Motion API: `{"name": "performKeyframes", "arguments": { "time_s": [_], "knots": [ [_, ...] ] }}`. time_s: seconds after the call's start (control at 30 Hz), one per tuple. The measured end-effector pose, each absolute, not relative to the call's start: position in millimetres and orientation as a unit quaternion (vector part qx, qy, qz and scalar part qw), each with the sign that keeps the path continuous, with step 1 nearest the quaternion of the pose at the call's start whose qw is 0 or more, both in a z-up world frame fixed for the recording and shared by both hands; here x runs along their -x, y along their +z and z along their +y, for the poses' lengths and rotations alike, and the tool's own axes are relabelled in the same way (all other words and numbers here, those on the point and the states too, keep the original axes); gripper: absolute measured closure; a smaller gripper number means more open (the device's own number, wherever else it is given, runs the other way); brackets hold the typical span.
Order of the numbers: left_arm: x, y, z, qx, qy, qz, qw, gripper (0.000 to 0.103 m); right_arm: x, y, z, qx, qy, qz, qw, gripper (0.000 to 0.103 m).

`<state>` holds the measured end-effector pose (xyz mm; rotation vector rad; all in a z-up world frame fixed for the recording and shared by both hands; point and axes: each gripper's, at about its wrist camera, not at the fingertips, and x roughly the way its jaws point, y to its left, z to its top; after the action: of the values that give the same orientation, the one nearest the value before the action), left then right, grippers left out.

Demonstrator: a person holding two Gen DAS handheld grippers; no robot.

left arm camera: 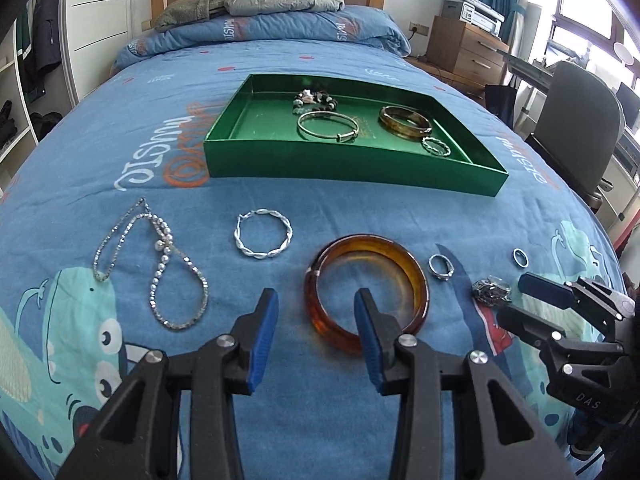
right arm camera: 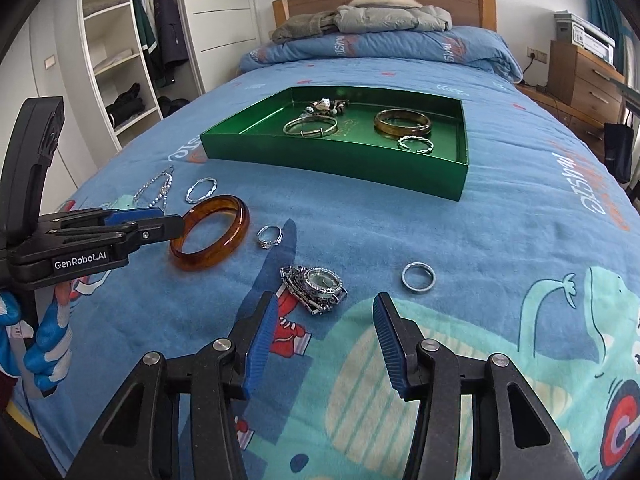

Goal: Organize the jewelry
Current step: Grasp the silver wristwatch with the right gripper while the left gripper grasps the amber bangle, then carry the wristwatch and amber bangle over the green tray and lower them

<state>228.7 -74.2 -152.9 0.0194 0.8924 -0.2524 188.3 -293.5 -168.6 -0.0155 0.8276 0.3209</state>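
Currently both grippers hover low over the bed [left arm camera: 320, 208], nothing held. Left gripper [left arm camera: 316, 300]: jaws moderately wide, empty; one jaw tip sits over the hollow of the amber bangle [left arm camera: 366, 292], the other outside its near-left rim, so the rim lies roughly between them. Bangle looks rigid, glossy, translucent brown, likely slippery and could crack if dropped; best pinch across the band's thickness, one jaw inside the ring. Right gripper [right arm camera: 324, 304]: jaws fairly wide, empty; wristwatch [right arm camera: 318, 286] lies just ahead, nearer the left jaw, metal band bunched beside the round face. Watch probably heavier, band floppy; grab the case or the bunched links. Plain silver ring [right arm camera: 418, 276] ahead of the right jaw, tiny, hard to pick off soft quilt. Stone ring [right arm camera: 270, 237] further ahead-left. Twisted silver bracelet [left arm camera: 263, 239] and bead necklace [left arm camera: 160, 268] lie ahead-left of left jaws; necklace limp, will dangle. Green tray [left arm camera: 352, 168] well ahead, already holding several bangles.
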Motion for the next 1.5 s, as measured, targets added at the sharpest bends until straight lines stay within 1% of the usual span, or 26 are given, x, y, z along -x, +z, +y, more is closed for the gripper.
{"name": "performKeyframes", "arguments": {
  "time_s": [0.2,0.23,0.27,0.3,0.33,0.37,0.4,0.43,0.5,0.73,0.9,1.5],
  "knots": [
    [-240,-165,-86,-0.022,-0.122,0.435,0.892,0.067,-206,-177,-284,0.028,0.160,0.404,0.900,0.055],
    [-241,-165,-87,-0.024,-0.122,0.434,0.892,0.069,-208,-178,-282,0.034,0.161,0.404,0.900,0.059],
    [-241,-166,-88,-0.025,-0.123,0.433,0.892,0.074,-208,-179,-280,0.039,0.163,0.403,0.900,0.066],
    [-241,-166,-89,-0.027,-0.123,0.433,0.893,0.079,-208,-179,-279,0.043,0.165,0.402,0.899,0.069],
    [-241,-167,-90,-0.029,-0.122,0.432,0.893,0.082,-207,-180,-277,0.048,0.166,0.401,0.900,0.075],
    [-240,-167,-90,-0.032,-0.122,0.432,0.893,0.087,-206,-180,-276,0.052,0.166,0.400,0.900,0.078],
    [-240,-167,-91,-0.034,-0.122,0.431,0.893,0.090,-205,-181,-275,0.055,0.166,0.398,0.901,0.078],
    [-239,-167,-92,-0.037,-0.123,0.431,0.893,0.092,-204,-181,-275,0.057,0.165,0.396,0.902,0.078],
    [-238,-166,-93,-0.040,-0.123,0.429,0.894,0.092,-201,-179,-276,0.055,0.162,0.393,0.904,0.083],
    [-229,-156,-91,-0.040,-0.113,0.422,0.899,0.093,-186,-171,-282,0.024,0.148,0.380,0.913,0.083],
    [-214,-138,-88,-0.043,-0.110,0.408,0.905,0.094,-170,-158,-284,0.009,0.144,0.367,0.919,0.083],
    [-156,-74,-69,-0.040,-0.104,0.357,0.928,0.094,-102,-94,-274,0.010,0.132,0.321,0.938,0.083]
  ]
}}
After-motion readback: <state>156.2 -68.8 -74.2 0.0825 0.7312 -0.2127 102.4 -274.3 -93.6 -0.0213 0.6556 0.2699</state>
